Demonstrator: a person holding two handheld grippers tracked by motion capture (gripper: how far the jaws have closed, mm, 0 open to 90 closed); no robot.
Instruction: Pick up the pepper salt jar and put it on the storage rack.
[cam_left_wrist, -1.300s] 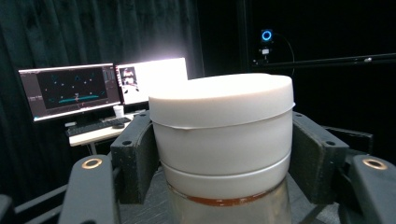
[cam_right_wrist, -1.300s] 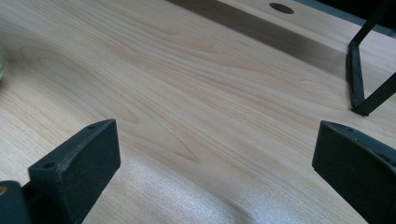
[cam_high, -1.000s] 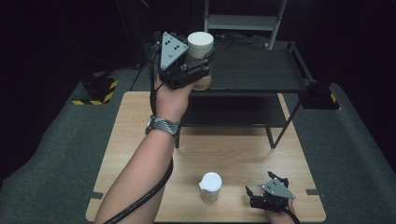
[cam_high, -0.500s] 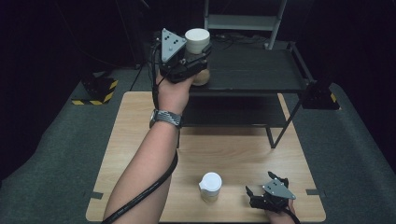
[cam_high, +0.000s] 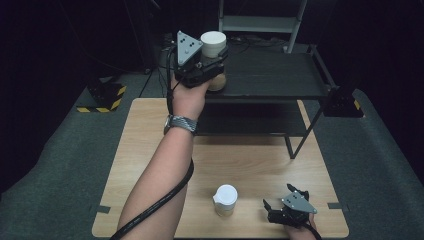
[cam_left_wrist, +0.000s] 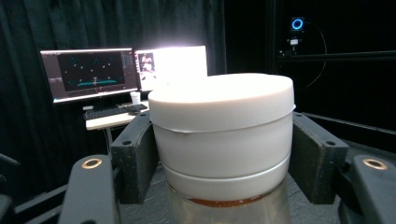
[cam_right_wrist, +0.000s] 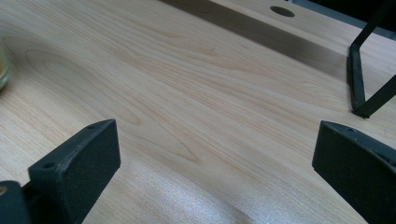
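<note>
The left gripper (cam_high: 202, 62) grasps a jar (cam_high: 214, 50) by its white lid, the jaws clamped on either side of the lid's wall, as the left gripper view shows. Gripping at the lid, the widest and firmest part, likely keeps the jar upright and leaves its base free to be set down. The jar is held at the front left of the top shelf of a black rack (cam_high: 280, 82) that stands at the far side of the counter (cam_high: 250, 160); whether its base already rests on the shelf or hangs just above it I cannot tell. The work in hand looks like moving jars from the counter onto the rack.

The right gripper (cam_high: 290, 207) rests at the near right edge of the counter, its jaws released and wide apart with nothing but bare wood between them, probably waiting its turn. A second jar (cam_high: 225, 199) stands upright just to its left, apart from it.

The held jar has a thick, smooth white screw lid with a faint seam round it. Below that comes a clear glass body, with a brownish filling showing right under the lid's rim (cam_left_wrist: 224, 200).
</note>
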